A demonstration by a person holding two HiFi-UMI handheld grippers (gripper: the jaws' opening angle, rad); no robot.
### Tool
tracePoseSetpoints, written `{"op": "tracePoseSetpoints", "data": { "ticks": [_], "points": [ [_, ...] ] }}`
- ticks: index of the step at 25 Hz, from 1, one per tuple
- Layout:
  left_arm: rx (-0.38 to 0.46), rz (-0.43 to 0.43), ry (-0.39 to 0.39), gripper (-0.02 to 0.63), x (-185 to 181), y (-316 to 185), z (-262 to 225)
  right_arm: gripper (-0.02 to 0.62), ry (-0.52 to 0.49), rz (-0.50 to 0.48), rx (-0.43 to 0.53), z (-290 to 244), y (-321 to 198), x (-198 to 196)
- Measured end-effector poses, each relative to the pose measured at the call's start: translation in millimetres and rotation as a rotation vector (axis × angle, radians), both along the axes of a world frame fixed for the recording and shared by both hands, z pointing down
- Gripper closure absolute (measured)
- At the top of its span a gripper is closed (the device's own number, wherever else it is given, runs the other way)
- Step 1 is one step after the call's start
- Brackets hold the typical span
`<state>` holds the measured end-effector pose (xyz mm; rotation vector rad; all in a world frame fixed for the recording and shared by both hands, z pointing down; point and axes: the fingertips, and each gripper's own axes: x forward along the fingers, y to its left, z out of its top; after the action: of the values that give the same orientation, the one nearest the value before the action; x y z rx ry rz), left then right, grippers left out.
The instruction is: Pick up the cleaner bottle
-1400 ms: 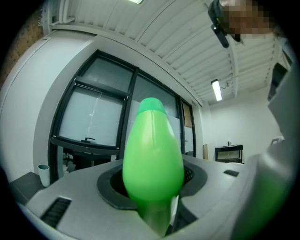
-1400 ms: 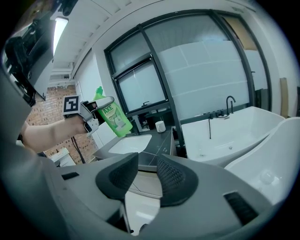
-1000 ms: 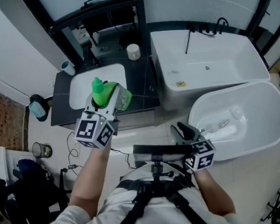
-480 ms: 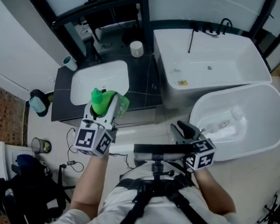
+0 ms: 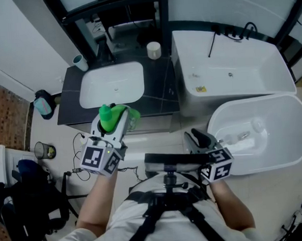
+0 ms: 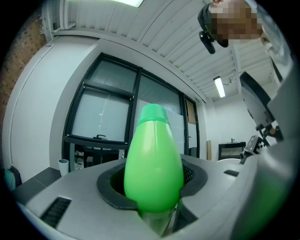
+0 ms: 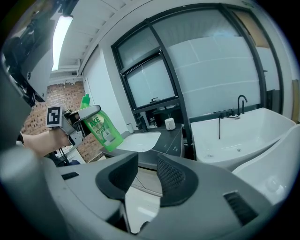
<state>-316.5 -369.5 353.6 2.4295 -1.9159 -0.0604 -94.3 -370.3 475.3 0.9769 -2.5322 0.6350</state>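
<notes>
The green cleaner bottle hangs in the air in front of the dark counter's near edge, with my left gripper shut on its body. In the left gripper view the bottle stands upright with its cap on top and fills the gap between the two dark pads. The right gripper view shows the same bottle from the side, label facing out. My right gripper is lower right, by the oval tub, open with nothing between its fingers.
A white sink basin is set in the dark counter, which carries a white cup and a mug. A rectangular bathtub and an oval tub stand on the right. A small bin sits on the floor.
My left gripper has carried the bottle back from over the sink basin toward me, past the counter's front edge. The right gripper has stayed put.
</notes>
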Motion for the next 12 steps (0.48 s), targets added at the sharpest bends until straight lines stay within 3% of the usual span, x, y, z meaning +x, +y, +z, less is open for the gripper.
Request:
{"op": "tracePoseSetpoints", "data": {
  "ticks": [12],
  "points": [
    [-0.042, -0.03, 0.017, 0.419, -12, 28, 18, 0.465, 0.012, -0.031, 0.011, -3, -1, -11]
  ]
}}
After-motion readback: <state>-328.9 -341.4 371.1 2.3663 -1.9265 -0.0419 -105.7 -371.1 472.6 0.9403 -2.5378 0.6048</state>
